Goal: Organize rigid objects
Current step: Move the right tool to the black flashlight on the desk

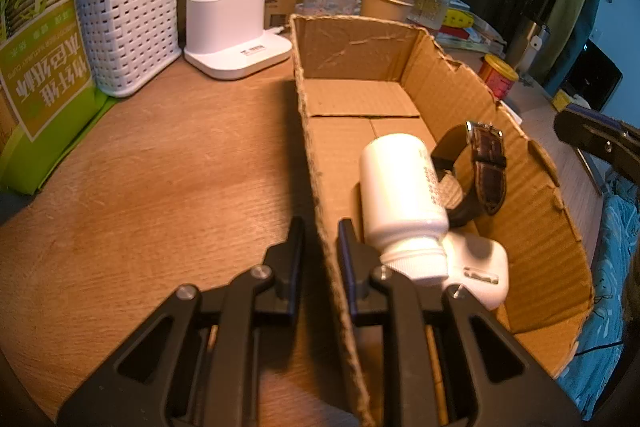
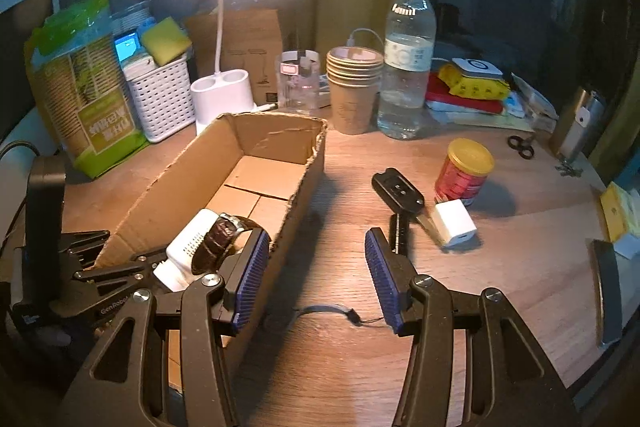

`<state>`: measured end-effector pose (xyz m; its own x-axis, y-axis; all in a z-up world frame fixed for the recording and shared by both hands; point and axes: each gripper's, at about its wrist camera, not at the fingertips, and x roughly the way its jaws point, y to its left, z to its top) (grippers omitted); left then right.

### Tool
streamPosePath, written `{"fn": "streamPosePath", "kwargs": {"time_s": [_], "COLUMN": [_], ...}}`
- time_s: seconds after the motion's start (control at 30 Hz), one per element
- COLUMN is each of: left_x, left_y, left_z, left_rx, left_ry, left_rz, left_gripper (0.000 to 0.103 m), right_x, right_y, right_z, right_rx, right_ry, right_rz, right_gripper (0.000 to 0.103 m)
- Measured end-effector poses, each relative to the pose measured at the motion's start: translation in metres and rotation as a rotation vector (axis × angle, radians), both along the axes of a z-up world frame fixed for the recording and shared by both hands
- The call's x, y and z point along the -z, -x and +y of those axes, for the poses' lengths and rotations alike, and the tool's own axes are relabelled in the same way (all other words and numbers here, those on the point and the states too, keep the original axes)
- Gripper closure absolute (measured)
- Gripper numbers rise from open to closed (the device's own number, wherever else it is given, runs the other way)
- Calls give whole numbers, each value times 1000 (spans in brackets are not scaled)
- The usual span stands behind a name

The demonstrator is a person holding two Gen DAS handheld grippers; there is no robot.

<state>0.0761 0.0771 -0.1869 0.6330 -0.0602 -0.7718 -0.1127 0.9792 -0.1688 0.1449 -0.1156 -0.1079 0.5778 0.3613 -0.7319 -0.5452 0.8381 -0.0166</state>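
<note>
An open cardboard box [image 1: 448,87] [image 2: 308,179] lies on the wooden desk. In it lie a white pill bottle [image 1: 400,195] [image 2: 190,245], a brown-strap watch [image 1: 486,163] [image 2: 218,241] and a white case [image 1: 476,271]. My left gripper [image 1: 320,247] is shut on the box's left wall [image 1: 316,171]. My right gripper [image 2: 316,267] is open and empty, right of the box. Ahead of it on the desk lie a black car key [image 2: 398,189], a white charger cube [image 2: 456,225], a black stick [image 2: 399,233] and a red can [image 2: 462,171].
At the back stand a white lamp base [image 2: 222,99], a white basket [image 2: 158,99], a green cup pack [image 2: 84,95], stacked paper cups [image 2: 352,87], a glass [image 2: 298,79] and a water bottle [image 2: 406,59]. Scissors [image 2: 522,145] and books [image 2: 472,95] lie at the right.
</note>
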Motion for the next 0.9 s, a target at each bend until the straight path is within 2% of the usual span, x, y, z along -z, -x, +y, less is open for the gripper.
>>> {"fn": "streamPosePath", "kwargs": {"time_s": [0.37,0.9], "left_x": [0,0], "left_y": [0,0], "left_z": [0,0], "left_rx": [0,0], "left_ry": [0,0], "left_rz": [0,0], "left_gripper": [85,85], "right_x": [7,41], "right_y": [-13,-44], "right_z": [-15,-32], "right_rx": [39,114], "right_ry": [-12,14], "right_rz": [20,78], "right_gripper": [50,50]}}
